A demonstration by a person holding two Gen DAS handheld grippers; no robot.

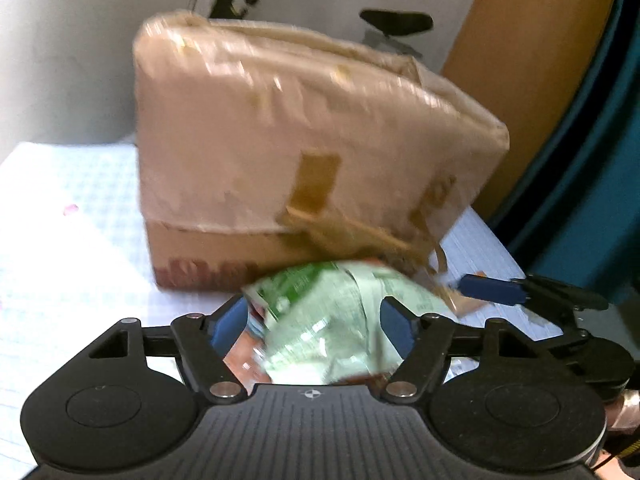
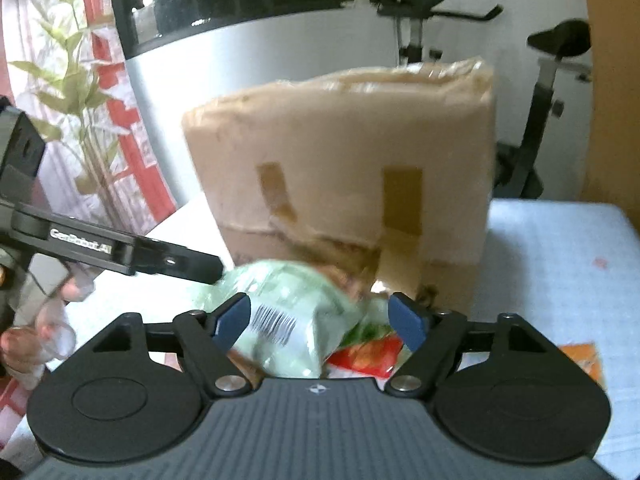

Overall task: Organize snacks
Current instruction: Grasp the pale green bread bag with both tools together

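A crumpled green snack packet (image 1: 336, 320) sits between the blue pads of my left gripper (image 1: 316, 324), whose jaws stand wide around it. The same green packet (image 2: 280, 312), with a barcode, lies between the wide jaws of my right gripper (image 2: 320, 320). A red-orange snack packet (image 2: 368, 354) lies under it. A tall cardboard box (image 1: 288, 152) wrapped in plastic and brown tape stands just behind the packets; it also shows in the right wrist view (image 2: 352, 168). The right gripper (image 1: 500, 290) reaches in from the right in the left wrist view.
The table (image 1: 72, 240) has a pale checked cloth. An orange packet (image 2: 584, 360) lies at the right. An exercise bike (image 2: 552, 80) stands behind the table. A wooden door (image 1: 520, 60) and a teal surface are at the far right.
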